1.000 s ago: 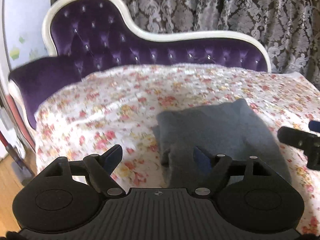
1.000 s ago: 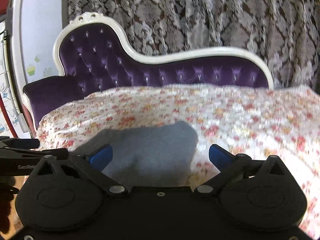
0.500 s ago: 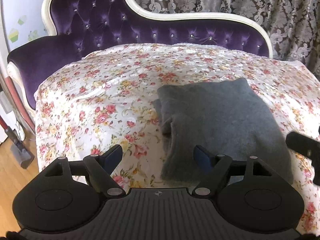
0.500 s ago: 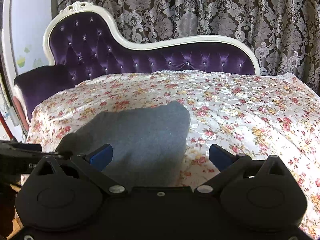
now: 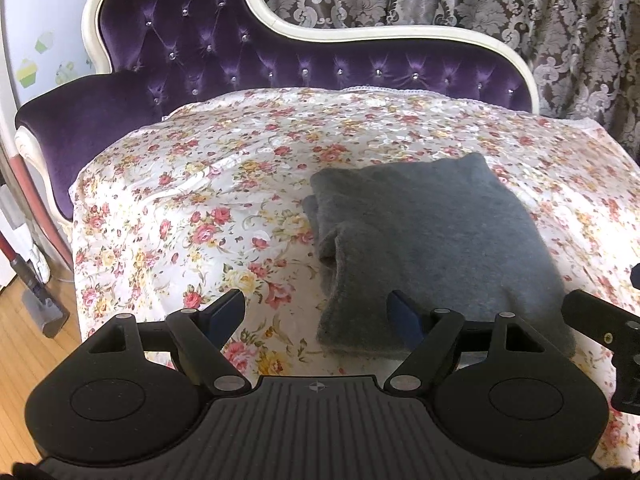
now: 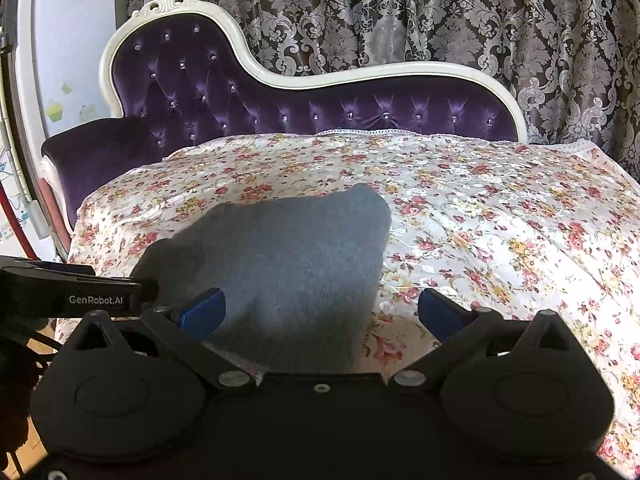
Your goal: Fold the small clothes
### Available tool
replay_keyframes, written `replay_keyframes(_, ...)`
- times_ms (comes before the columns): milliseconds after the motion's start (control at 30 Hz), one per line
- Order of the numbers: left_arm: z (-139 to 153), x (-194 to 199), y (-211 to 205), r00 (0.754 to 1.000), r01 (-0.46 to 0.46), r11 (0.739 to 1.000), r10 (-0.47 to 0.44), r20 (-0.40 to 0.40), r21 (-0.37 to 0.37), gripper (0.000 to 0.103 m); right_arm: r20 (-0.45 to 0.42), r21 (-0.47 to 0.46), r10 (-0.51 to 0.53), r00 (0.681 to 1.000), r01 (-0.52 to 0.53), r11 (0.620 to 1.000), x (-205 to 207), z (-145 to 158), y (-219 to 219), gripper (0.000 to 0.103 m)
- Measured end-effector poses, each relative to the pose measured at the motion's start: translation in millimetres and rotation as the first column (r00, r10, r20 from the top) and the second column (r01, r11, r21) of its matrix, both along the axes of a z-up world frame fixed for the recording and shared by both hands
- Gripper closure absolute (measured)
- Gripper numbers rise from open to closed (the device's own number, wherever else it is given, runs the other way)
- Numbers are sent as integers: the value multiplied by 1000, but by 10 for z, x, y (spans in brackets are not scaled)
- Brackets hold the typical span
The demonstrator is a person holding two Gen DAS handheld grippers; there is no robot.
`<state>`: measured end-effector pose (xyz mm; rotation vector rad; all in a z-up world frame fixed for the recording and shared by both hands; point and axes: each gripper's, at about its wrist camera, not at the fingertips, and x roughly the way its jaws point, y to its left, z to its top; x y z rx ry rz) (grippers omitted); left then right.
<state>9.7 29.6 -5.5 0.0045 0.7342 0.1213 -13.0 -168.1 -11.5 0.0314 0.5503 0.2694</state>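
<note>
A grey folded garment (image 5: pixel 432 248) lies flat on the floral bedspread (image 5: pixel 224 184), with stacked layers showing at its left edge. My left gripper (image 5: pixel 318 314) is open and empty, just in front of the garment's near left corner. In the right wrist view the garment (image 6: pixel 280 260) lies centre-left. My right gripper (image 6: pixel 320 312) is open and empty, above the garment's near right edge. The right gripper's body (image 5: pixel 600 324) shows at the right edge of the left wrist view; the left gripper's body (image 6: pixel 68 292) shows at the left of the right wrist view.
A purple tufted chaise back with a white frame (image 5: pixel 320 64) borders the far side of the bedspread. Patterned curtains (image 6: pixel 440 20) hang behind. Wooden floor (image 5: pixel 24 328) and a vacuum head (image 5: pixel 40 304) lie to the left of the couch.
Both grippers stayed open and empty. Both views shifted and steadied: the garment now sits a little lower and nearer in them, with more of the chaise back in view.
</note>
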Motion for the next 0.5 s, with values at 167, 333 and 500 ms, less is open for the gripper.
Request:
replay_keyframes(167, 10, -5, -12, 1000, 4, 1000, -4, -1, 2, 26, -2, 7, -2, 1000, 2, 1000, -10, 2, -1, 1)
replay_keyframes(333, 10, -1, -36, 1000, 7, 1000, -7, -5, 3, 26, -2, 11, -1, 1000, 1, 1000, 2, 9, -1, 1)
replay_keyframes(500, 6, 5, -37, 1000, 9, 1000, -9, -7, 3, 26, -4, 13, 0, 1000, 1, 1000, 4, 9, -4, 1)
